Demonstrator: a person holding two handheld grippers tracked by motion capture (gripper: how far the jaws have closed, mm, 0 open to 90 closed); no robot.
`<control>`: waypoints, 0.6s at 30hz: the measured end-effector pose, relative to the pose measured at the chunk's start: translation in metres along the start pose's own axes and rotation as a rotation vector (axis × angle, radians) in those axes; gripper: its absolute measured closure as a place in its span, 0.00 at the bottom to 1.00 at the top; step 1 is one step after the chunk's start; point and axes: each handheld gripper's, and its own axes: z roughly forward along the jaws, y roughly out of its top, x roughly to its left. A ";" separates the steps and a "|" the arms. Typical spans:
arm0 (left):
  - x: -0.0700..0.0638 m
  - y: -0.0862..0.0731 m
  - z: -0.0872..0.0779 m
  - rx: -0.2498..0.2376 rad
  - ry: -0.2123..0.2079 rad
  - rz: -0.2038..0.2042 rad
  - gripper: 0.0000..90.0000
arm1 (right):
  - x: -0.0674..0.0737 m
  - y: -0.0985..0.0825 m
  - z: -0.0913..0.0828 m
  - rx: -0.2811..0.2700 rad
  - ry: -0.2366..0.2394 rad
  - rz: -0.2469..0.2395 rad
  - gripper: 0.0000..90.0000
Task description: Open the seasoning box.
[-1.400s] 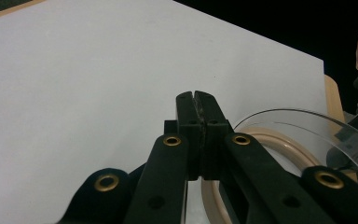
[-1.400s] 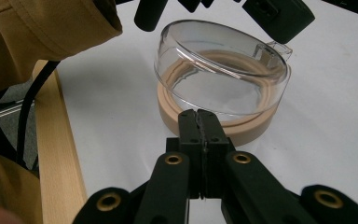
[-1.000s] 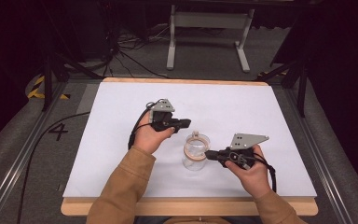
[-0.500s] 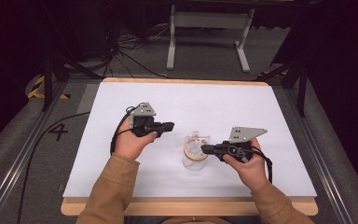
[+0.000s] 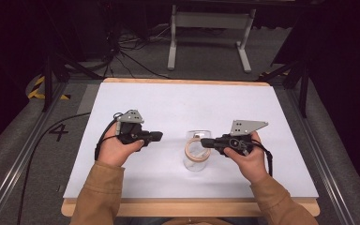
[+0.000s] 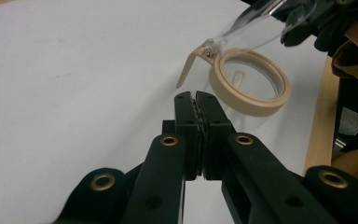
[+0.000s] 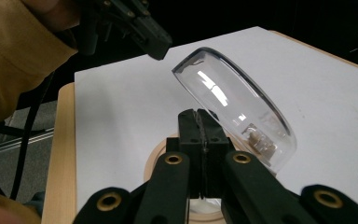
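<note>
A clear jar (image 5: 196, 161) with a beige ring rim (image 6: 254, 84) stands on the white table top (image 5: 178, 103), near the front middle. Its clear domed lid (image 7: 235, 100) is hinged at the rim and tilted up. My right gripper (image 5: 203, 142) comes in from the right, and its jaws are shut on the edge of the lid (image 6: 256, 28). My left gripper (image 5: 159, 136) is shut with nothing in it, a short way left of the jar. In the left gripper view, the closed tips (image 6: 196, 95) point at the beige ring.
A wooden edge (image 5: 187, 206) borders the table front. A grey metal stand (image 5: 211, 28) and cables lie on the floor behind. A cable (image 5: 37, 140) and a painted 4 (image 5: 58, 132) are at the left. Bare white surface stretches behind and beside the jar.
My left gripper has drawn back to the left, away from the jar. The right gripper has stayed at the jar with the lid, shifting only slightly.
</note>
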 end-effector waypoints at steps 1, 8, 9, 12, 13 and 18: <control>0.000 -0.001 -0.001 0.007 -0.002 -0.001 0.98 | -0.002 0.000 0.001 -0.004 0.002 0.002 1.00; 0.003 -0.005 0.000 0.020 0.004 -0.014 0.97 | -0.014 -0.003 0.004 -0.019 -0.008 0.014 1.00; 0.004 -0.005 0.001 0.023 0.000 -0.012 0.97 | -0.015 -0.003 0.004 -0.019 -0.011 0.017 1.00; 0.004 -0.007 0.002 0.028 -0.001 -0.017 0.97 | -0.021 -0.004 0.005 -0.019 -0.023 0.025 1.00; 0.004 -0.007 0.003 0.031 0.001 -0.021 0.97 | -0.023 -0.005 0.005 -0.020 -0.029 0.029 1.00; 0.005 -0.007 0.004 0.035 -0.003 -0.024 0.97 | -0.029 -0.008 0.007 -0.026 -0.056 0.032 1.00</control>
